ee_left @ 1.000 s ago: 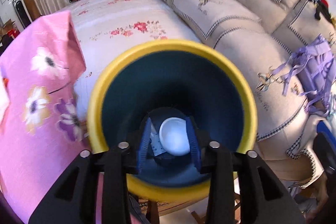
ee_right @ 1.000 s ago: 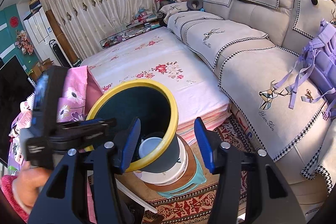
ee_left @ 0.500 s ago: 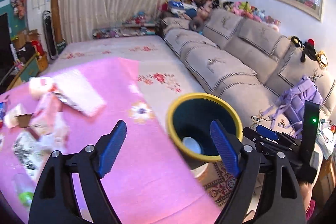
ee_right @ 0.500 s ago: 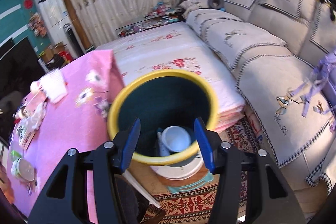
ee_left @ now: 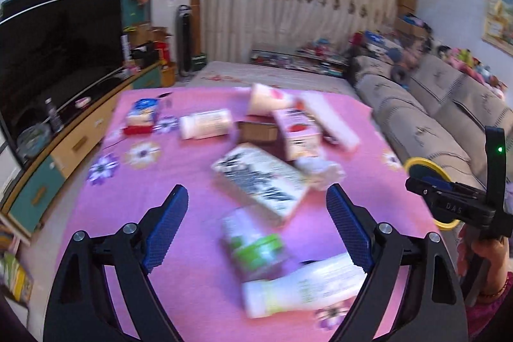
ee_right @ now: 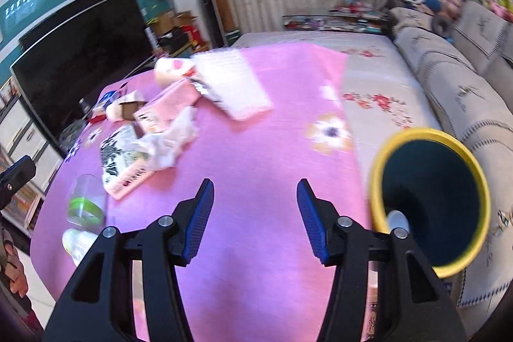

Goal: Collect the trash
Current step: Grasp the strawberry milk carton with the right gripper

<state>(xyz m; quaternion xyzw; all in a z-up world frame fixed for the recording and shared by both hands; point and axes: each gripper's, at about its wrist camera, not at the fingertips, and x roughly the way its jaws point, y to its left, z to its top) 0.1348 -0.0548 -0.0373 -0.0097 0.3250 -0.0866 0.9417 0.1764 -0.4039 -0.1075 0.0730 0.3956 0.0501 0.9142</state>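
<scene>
trash mostly remains: i see a yellow-rimmed dark bin beside the pink flowered counter holding one white piece, while cartons, bottles and tissue lie uncollected. my left hand-held gripper is opening, empty; the right hand-held gripper hangs half-open, empty. labels too blurred to read.

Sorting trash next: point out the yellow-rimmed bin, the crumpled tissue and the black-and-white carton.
yellow-rimmed bin point(ee_right: 378, 156), right wrist view, on its rim.
crumpled tissue point(ee_right: 174, 140), right wrist view, its middle.
black-and-white carton point(ee_left: 259, 178), left wrist view, its printed top face.
</scene>
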